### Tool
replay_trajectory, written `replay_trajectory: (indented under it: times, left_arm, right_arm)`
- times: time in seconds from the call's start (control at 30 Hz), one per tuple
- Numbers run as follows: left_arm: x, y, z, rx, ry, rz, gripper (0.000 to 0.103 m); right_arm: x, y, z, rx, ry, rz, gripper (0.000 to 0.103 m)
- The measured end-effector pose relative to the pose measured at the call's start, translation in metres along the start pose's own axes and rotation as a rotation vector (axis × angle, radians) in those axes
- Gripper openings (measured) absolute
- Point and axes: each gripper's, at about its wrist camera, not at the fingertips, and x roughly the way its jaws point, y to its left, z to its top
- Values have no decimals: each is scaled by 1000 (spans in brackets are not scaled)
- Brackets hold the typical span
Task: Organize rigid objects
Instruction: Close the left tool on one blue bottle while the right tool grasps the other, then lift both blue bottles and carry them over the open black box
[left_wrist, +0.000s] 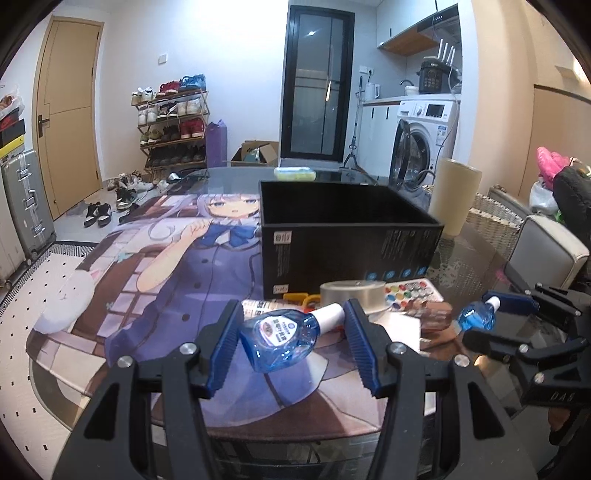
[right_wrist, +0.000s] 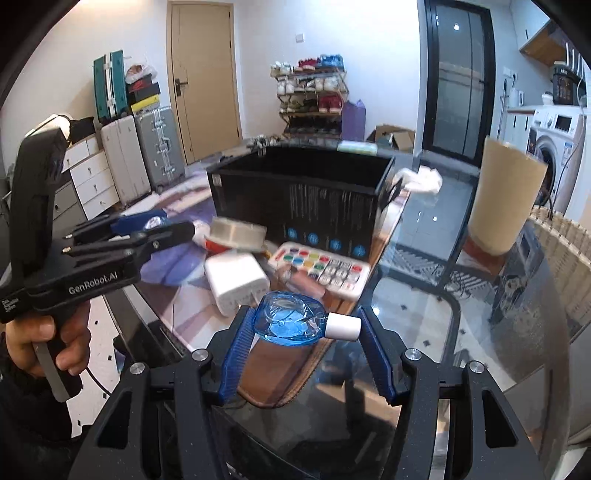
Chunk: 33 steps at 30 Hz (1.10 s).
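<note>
Both hands busy w/ a blue bottle each. My left gripper (left_wrist: 291, 341) has its jaws around the left blue bottle (left_wrist: 280, 338), lying sideways, cap toward the black box (left_wrist: 351, 236); pads look close on both ends, but can't tell if it's truly clenched or just bracketing. My right gripper (right_wrist: 303, 347) is grasping the right blue bottle (right_wrist: 291, 323), white cap to the right pad, held up off the desk (right_wrist: 424, 295), in front of the box and to its right.

Progress: early, I'd say. What I can see of the box inside is dark, no items showing, though its floor is hidden. Still left in front of the box: tape roll (left_wrist: 352, 295), colourful button remote (right_wrist: 319, 267), white charger block (right_wrist: 236, 282), a brownish small item beside the remote (too blurred to name), something orange under the tape roll. Tan cup (left_wrist: 456, 195) stands right of the box, a greenish case (left_wrist: 294, 172) behind it.

Next, prob both bottles go into the box, then the pile.
</note>
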Motion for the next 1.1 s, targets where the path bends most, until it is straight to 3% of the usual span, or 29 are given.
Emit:
replay_trajectory:
  times: [0.53, 1.1]
  left_arm:
    - [-13, -2, 42, 2, -76, -51, 55]
    - [11, -6, 85, 25, -129, -20, 55]
  right_arm:
    - [-26, -5, 45, -38, -97, 30, 58]
    - [-18, -10, 90, -63, -151, 47, 58]
